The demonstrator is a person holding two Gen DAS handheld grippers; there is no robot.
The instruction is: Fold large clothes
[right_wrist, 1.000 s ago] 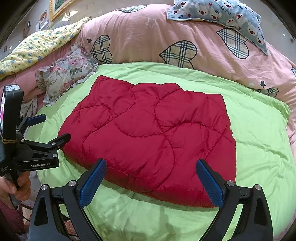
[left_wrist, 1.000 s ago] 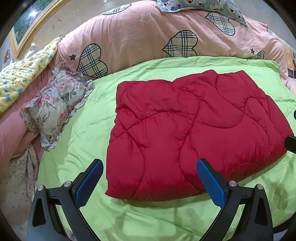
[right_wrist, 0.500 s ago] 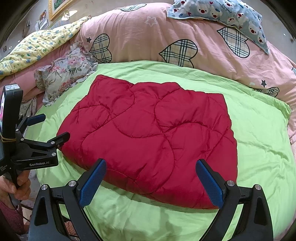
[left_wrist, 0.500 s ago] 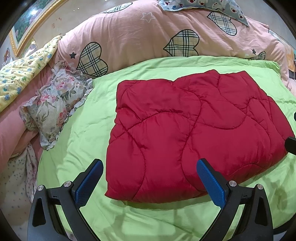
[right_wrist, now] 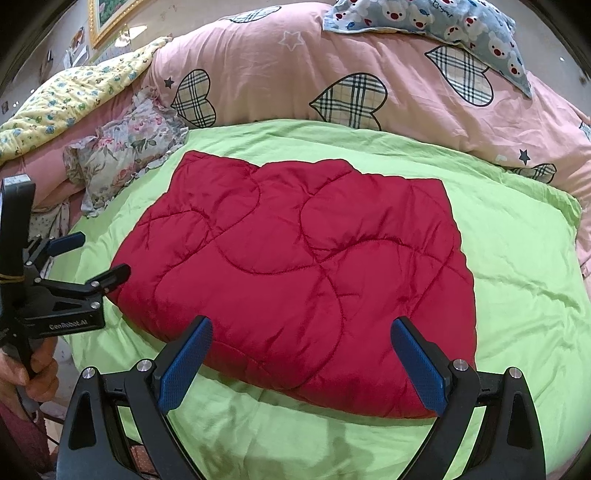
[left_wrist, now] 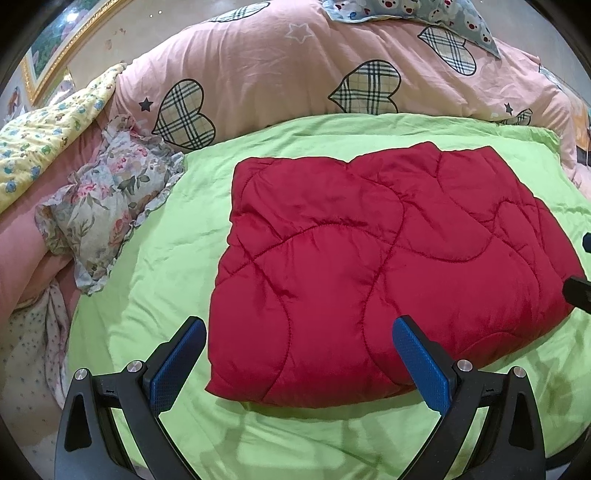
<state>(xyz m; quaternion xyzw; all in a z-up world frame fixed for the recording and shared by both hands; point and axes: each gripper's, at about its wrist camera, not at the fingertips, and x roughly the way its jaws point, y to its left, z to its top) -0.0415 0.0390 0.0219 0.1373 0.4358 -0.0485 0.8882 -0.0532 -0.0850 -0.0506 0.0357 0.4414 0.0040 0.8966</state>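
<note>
Folded red quilted padded garment (left_wrist: 373, 266) lying flat on the lime-green bed cover (left_wrist: 155, 266), in the middle of it, as a thick rectangle with curved stitching lines. Left gripper (left_wrist: 299, 360) with black arms and blue textured pads hovering over the near edge of the cover, fingers spread wide apart, nothing between them; near left corner of the red garment just ahead, between the two finger lines, no contact visible. Right gripper (right_wrist: 301, 360) of the same build also above the near edge of the cover, also wide apart and empty, the near edge of the red garment (right_wrist: 303, 273) straight in front and partly behind the blue pads (right_wrist: 184, 365). Seen from the right wrist view, left gripper (right_wrist: 88, 258) at the left side of the green cover (right_wrist: 517, 280), its tip just beside the left corner of the garment, touching or not cannot be told, held by a bare hand (right_wrist: 33, 376) low at the left. At the far edge of the cover a big pink duvet with plaid hearts (left_wrist: 295, 74). At the far left corner a floral frilled pillow (left_wrist: 99, 206), and behind it a yellow flowered quilt (left_wrist: 44, 129). On top of the pink duvet a blue pillow with bear faces (right_wrist: 436, 22).
</note>
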